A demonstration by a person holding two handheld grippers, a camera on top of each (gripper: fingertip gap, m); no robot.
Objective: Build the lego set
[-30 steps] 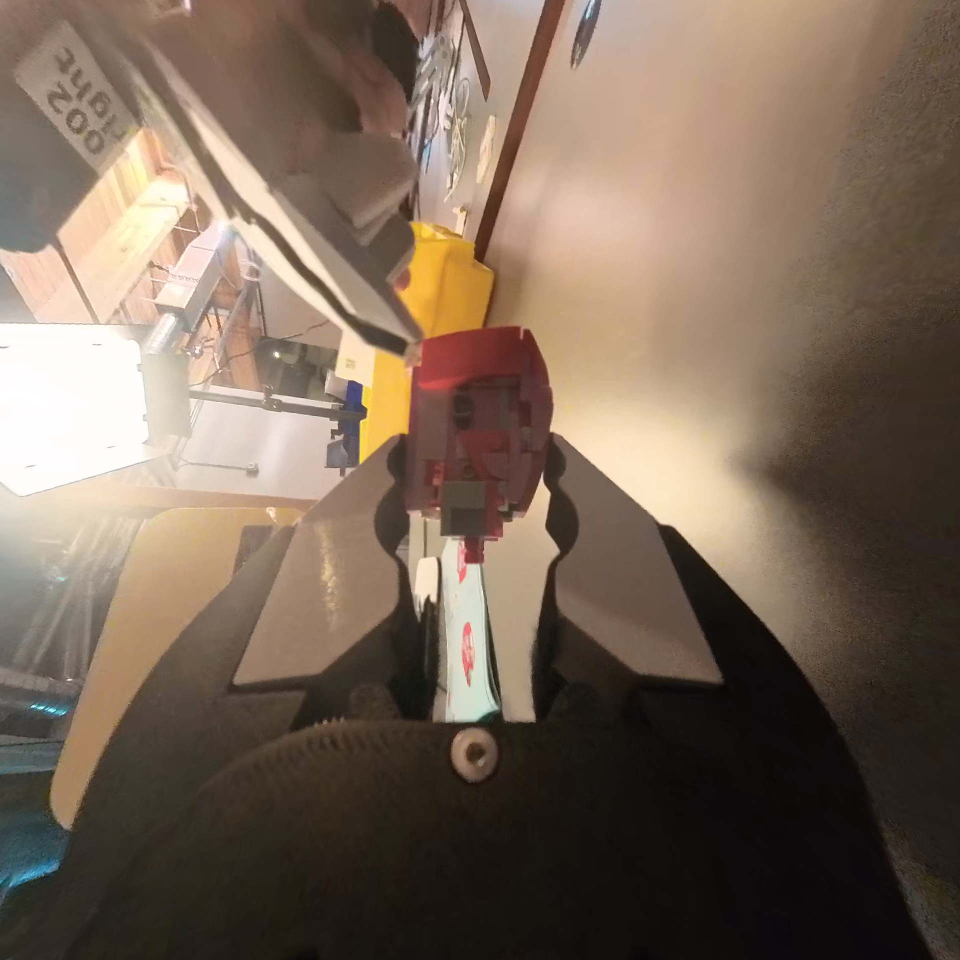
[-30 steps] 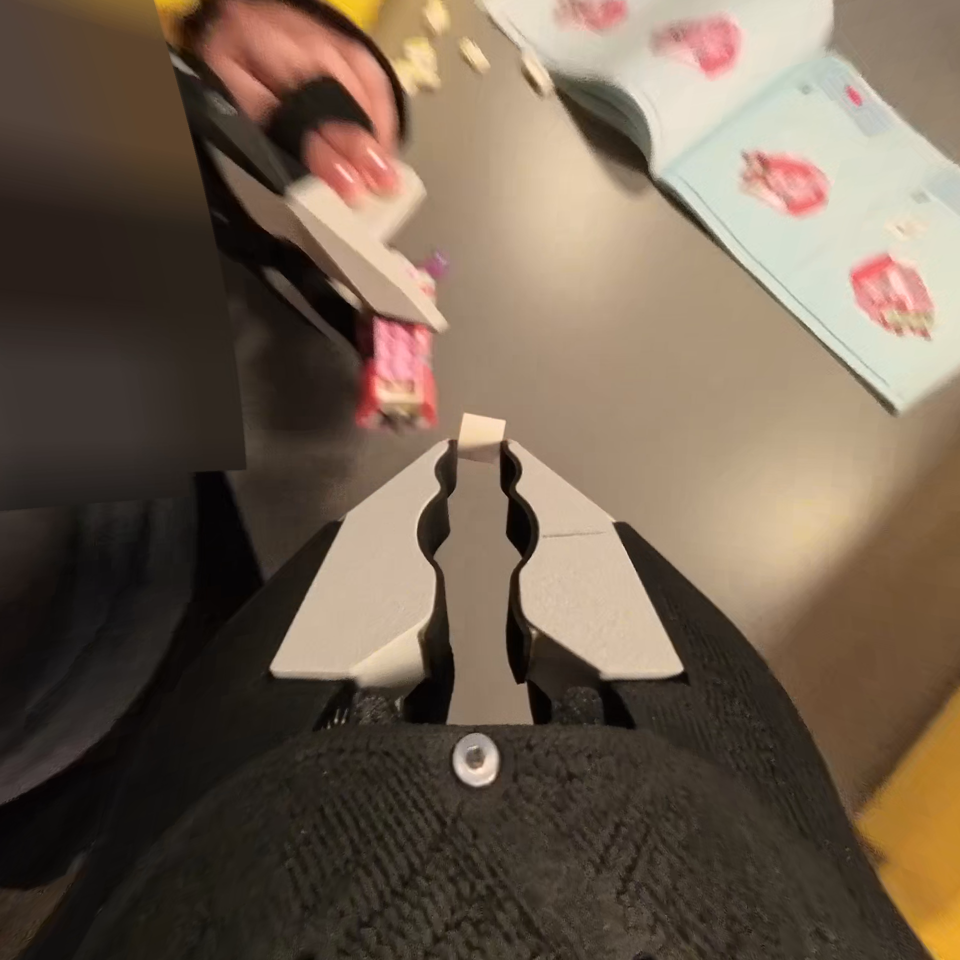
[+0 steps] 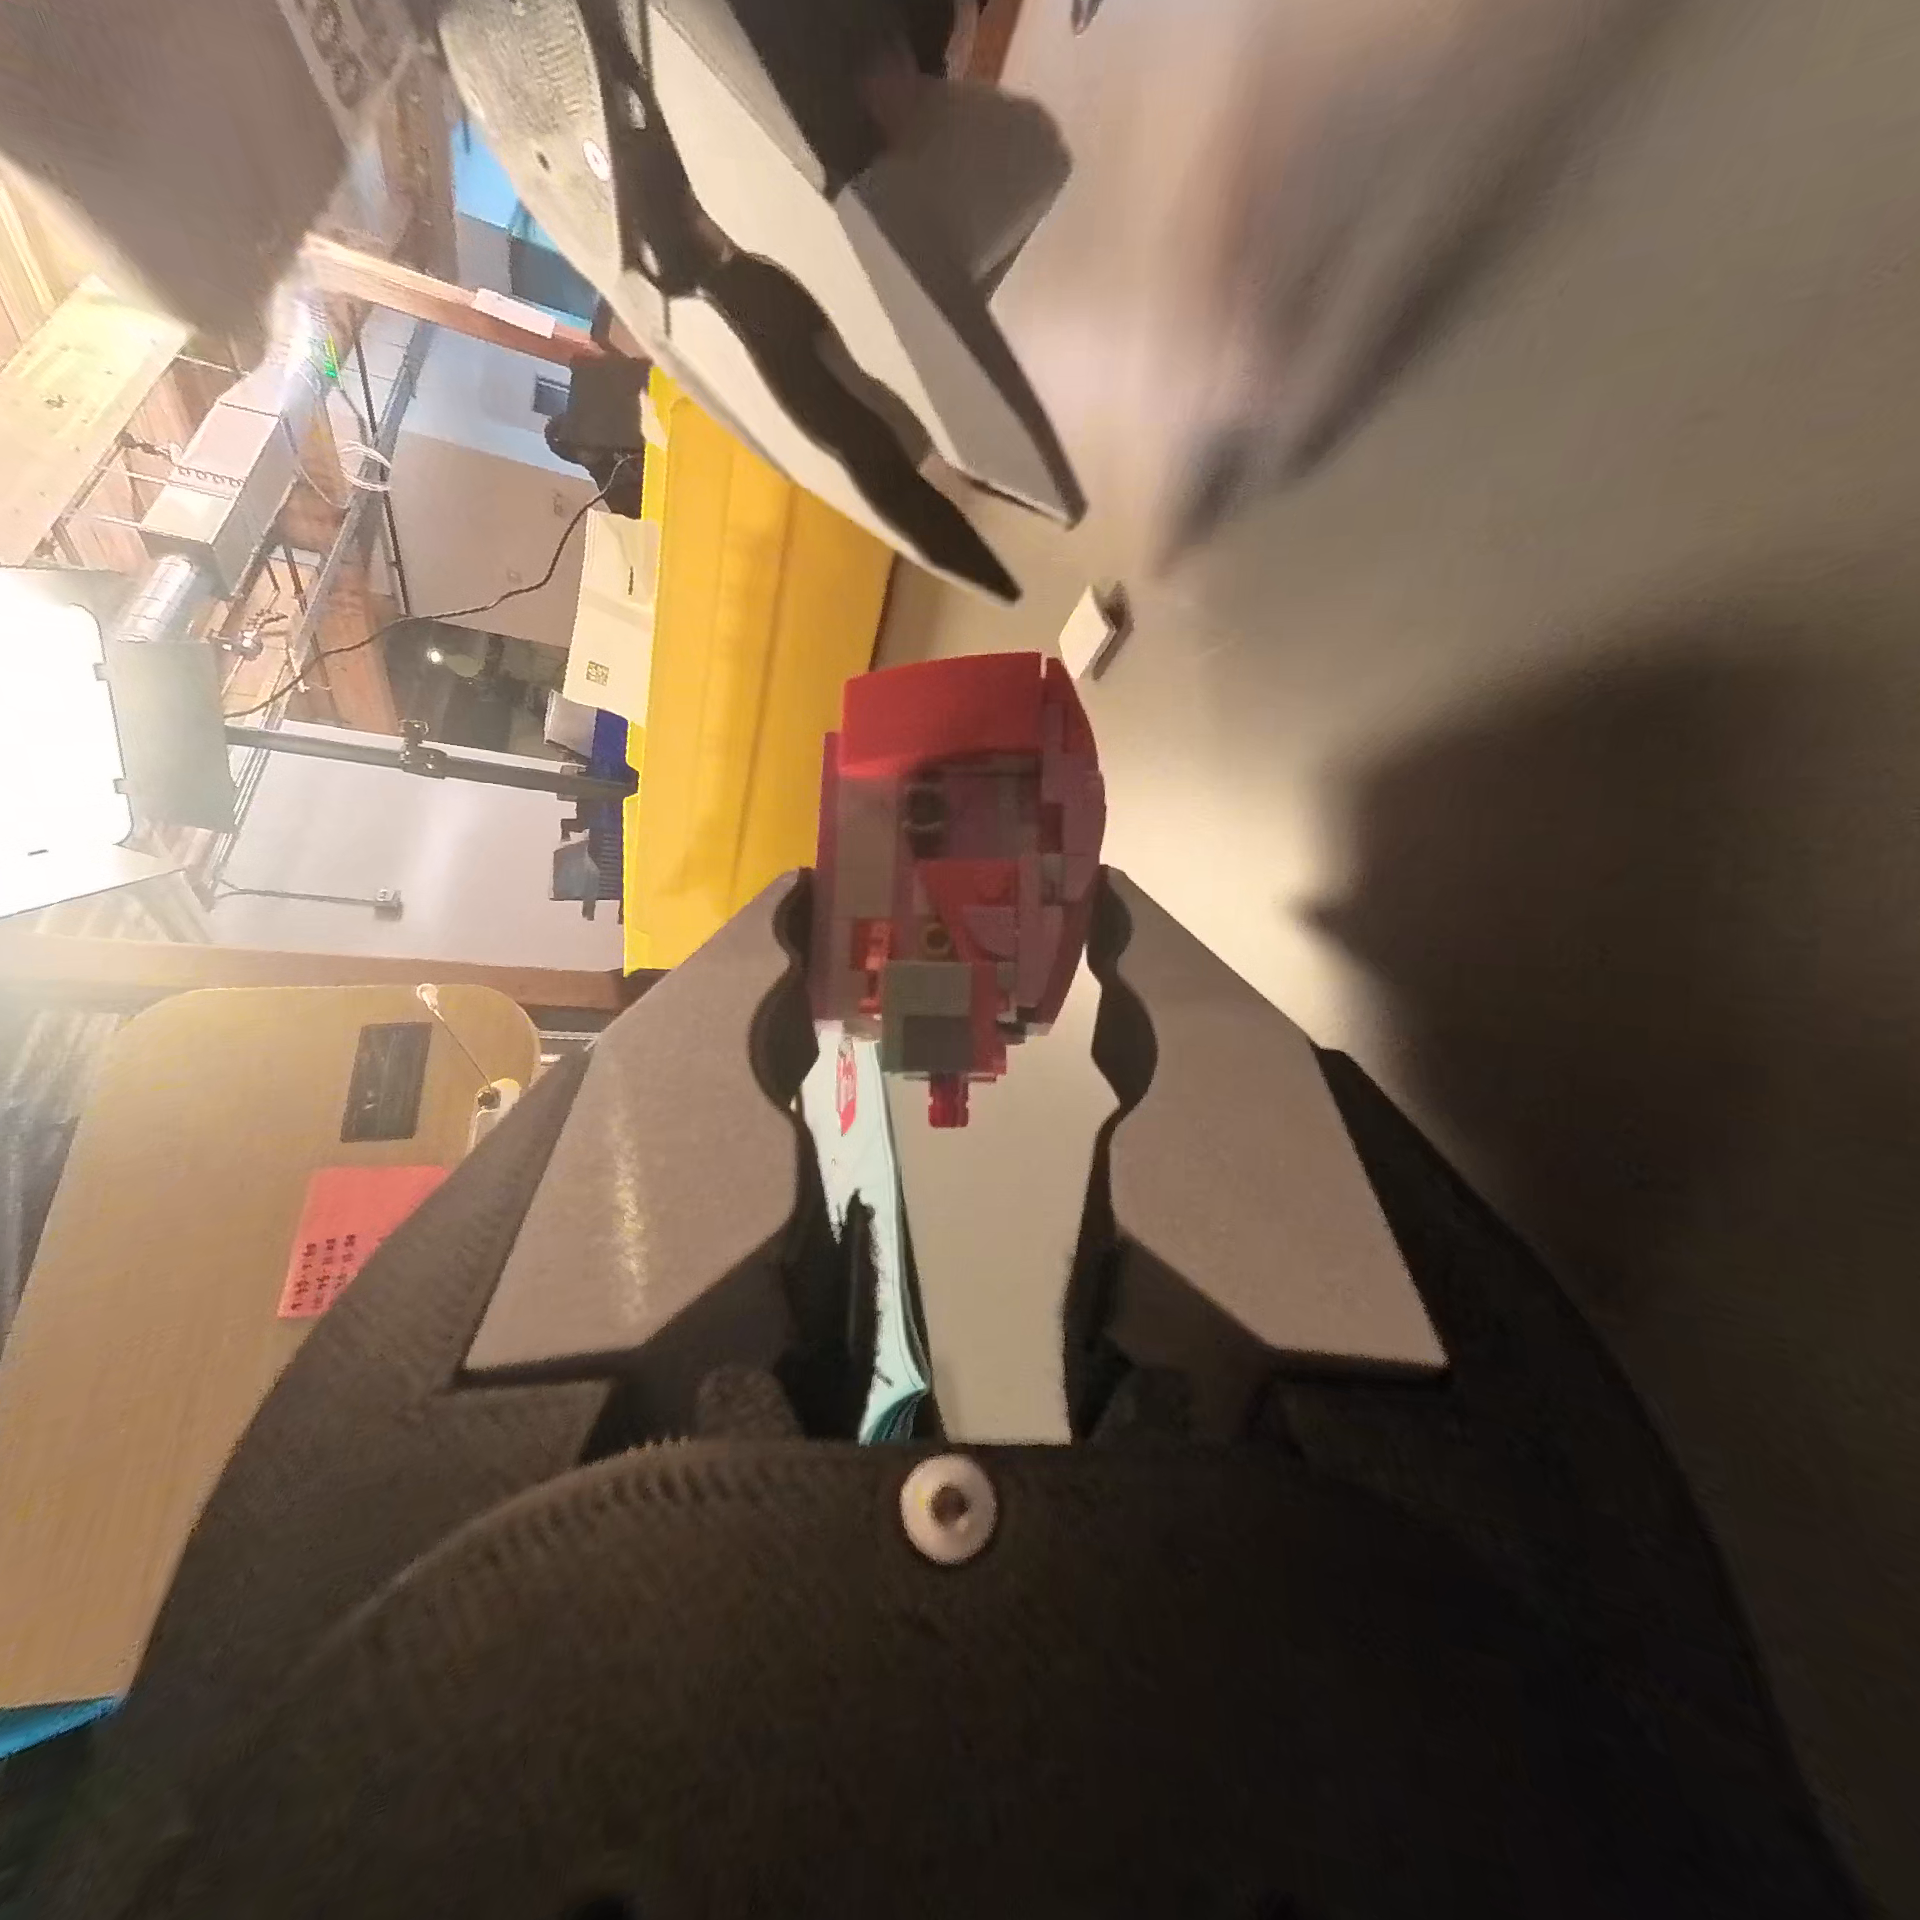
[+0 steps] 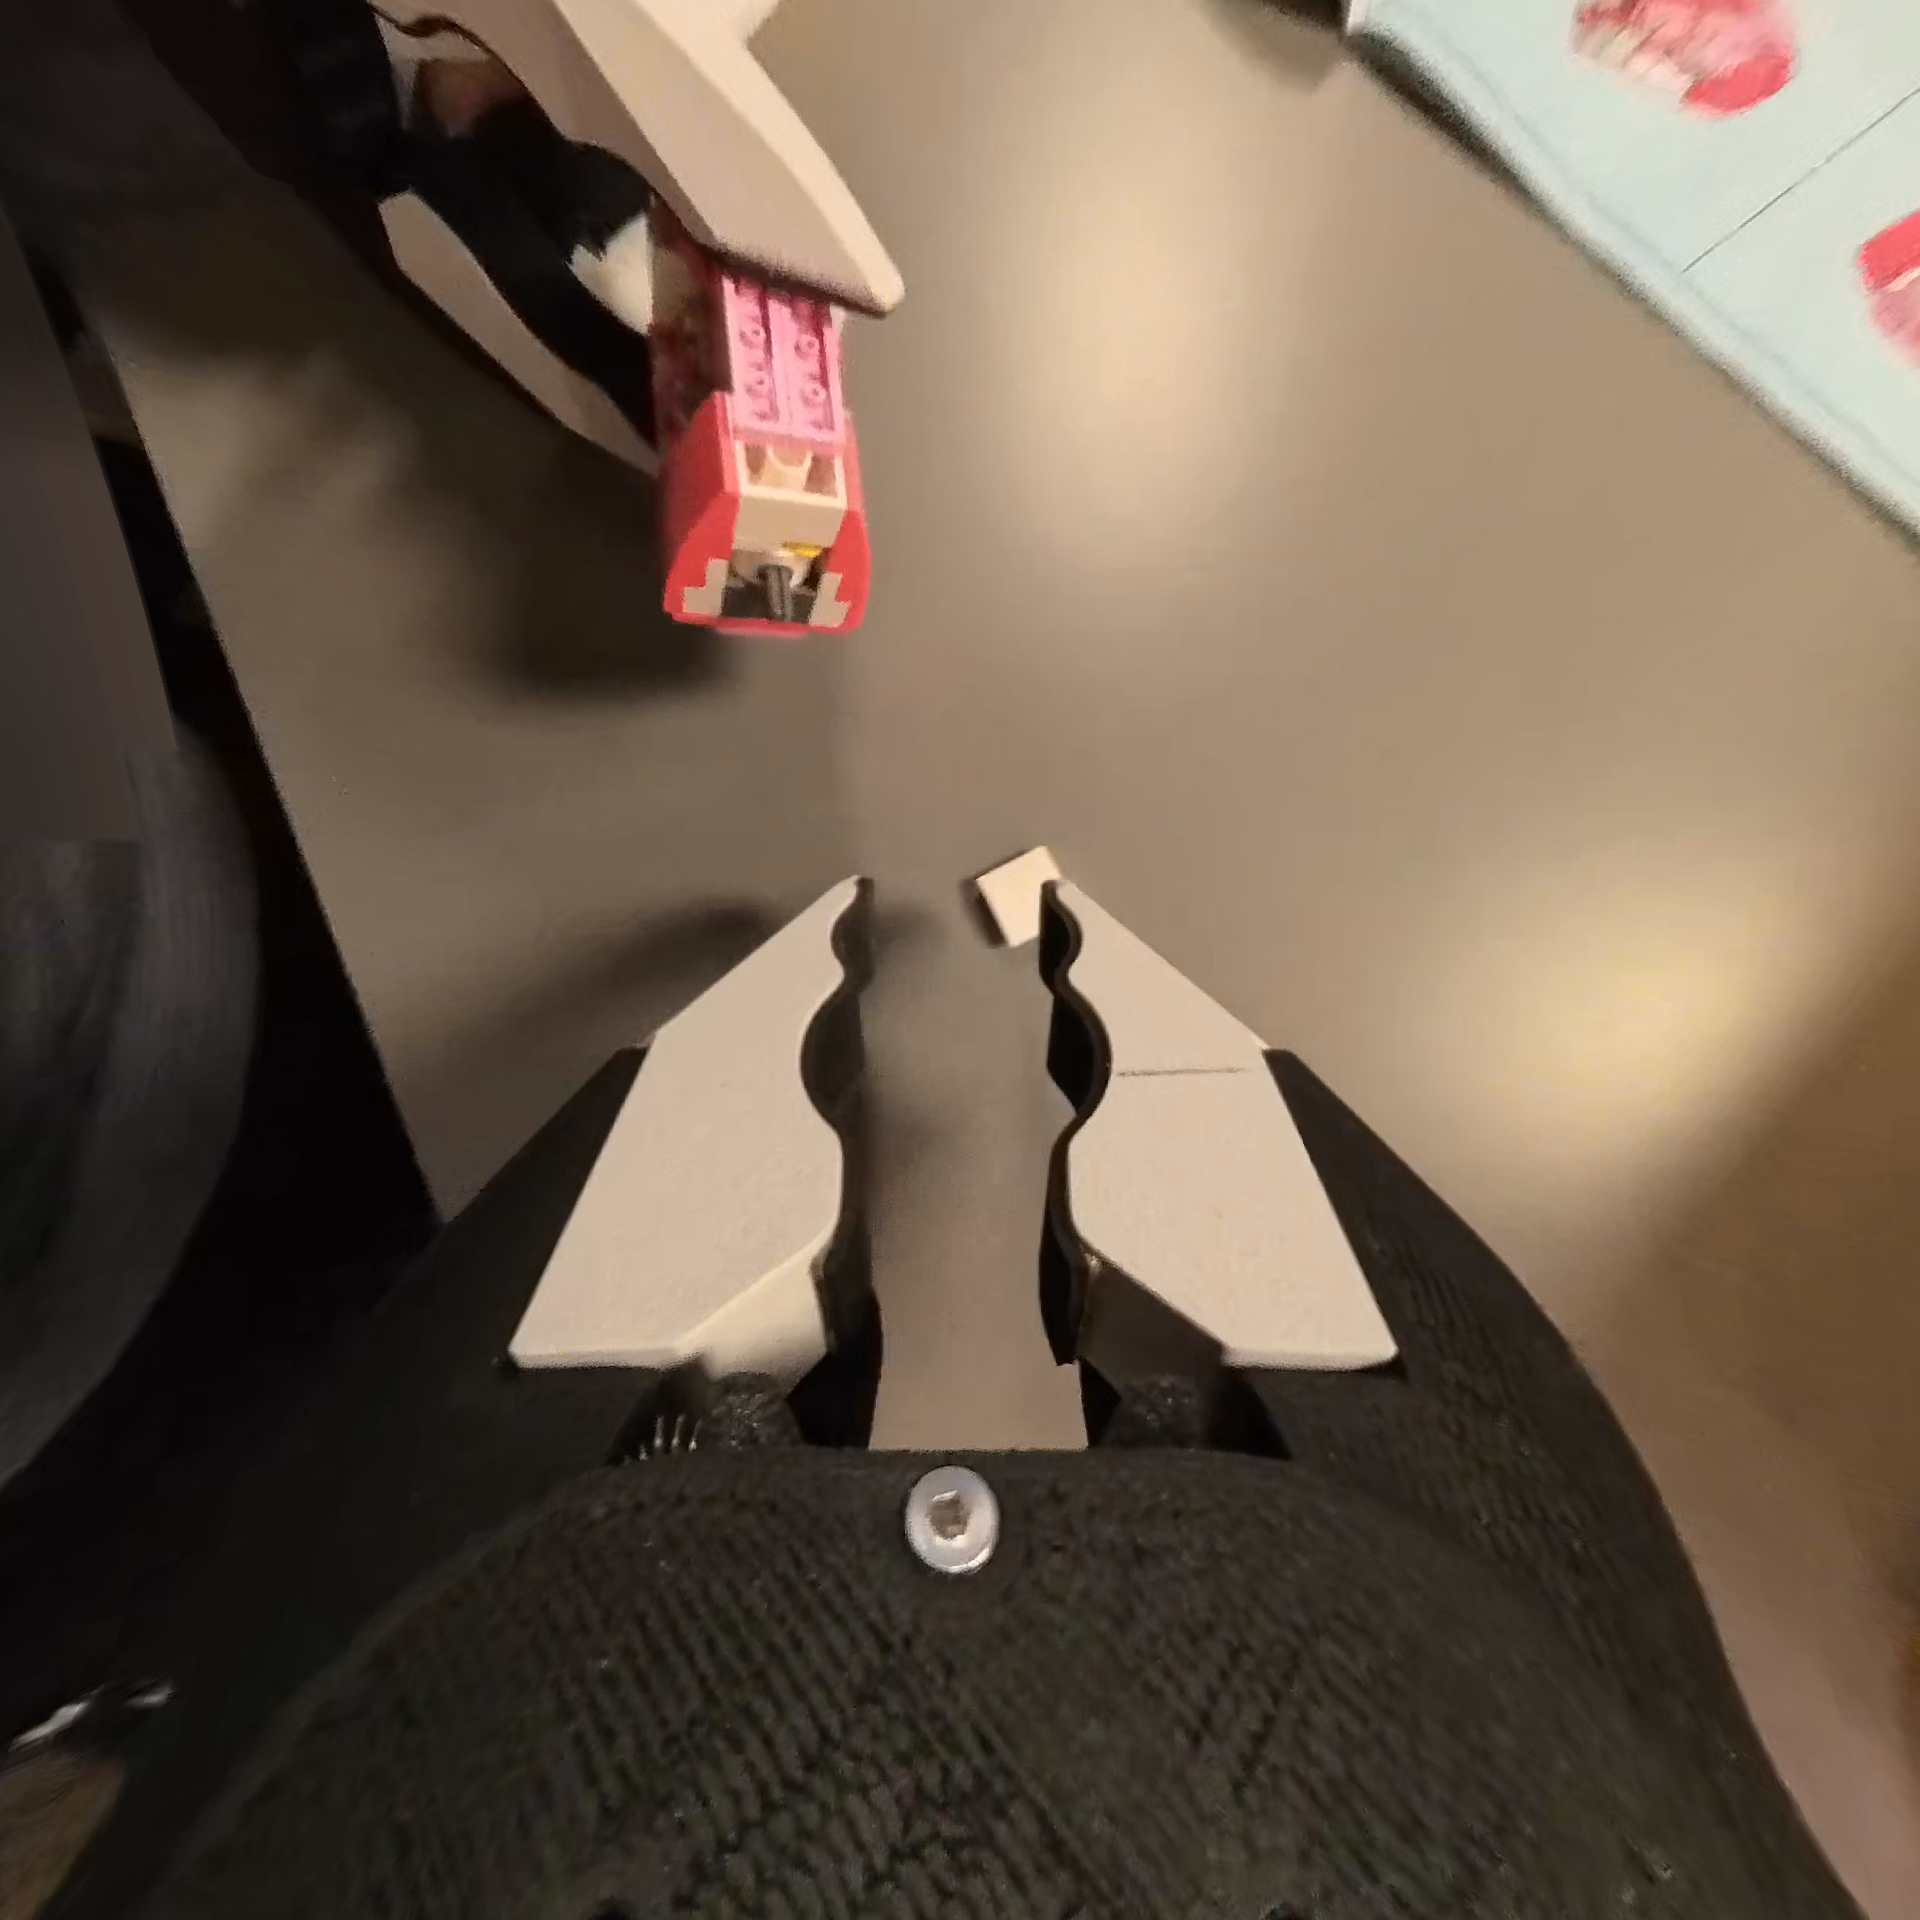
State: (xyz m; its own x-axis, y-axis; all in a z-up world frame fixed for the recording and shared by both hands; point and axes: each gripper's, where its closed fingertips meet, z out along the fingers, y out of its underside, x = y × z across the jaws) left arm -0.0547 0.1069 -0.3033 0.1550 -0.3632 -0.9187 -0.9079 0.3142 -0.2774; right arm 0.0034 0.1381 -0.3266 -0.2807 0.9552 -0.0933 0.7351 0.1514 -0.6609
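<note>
the left gripper [image 3: 956, 914] is pinching a red and pink brick model [image 3: 961, 862], a chunky half-built thing with grey bits showing. both fingertips sit against its sides and it's held up off the grey table [image 3: 1351, 416]. from the right wrist view you can see the same model [image 4: 764, 478] sticking out past the left gripper's fingers [image 4: 748, 145], pink studs on top, red shell at the end, with its shadow on the table under it, so it's clearly in the air.

the right gripper [image 4: 956, 914] is spread apart with nothing between the fingers. a small white tile [image 4: 1013, 909] lies on the table right against the inner tip of its right-hand finger [image 4: 1143, 997]. it's touching or just about touching that one finger, well clear of the other one, so it's not gripped. the left view shows that tile [image 3: 1091, 629] too, just beyond the model, with the right gripper's fingers [image 3: 935, 395] above it.

if i were handling that tile i'd say it looks fiddly: flat, tiny, and sitting a bit skewed to the fingers. squaring the fingers to its edges and centring it in the gap would beat nudging it sideways with one tip.

far right there's an open pale blue booklet [image 4: 1714, 208] with red pictures. a yellow bin [image 3: 748, 675] sits beyond the model in the left view.
</note>
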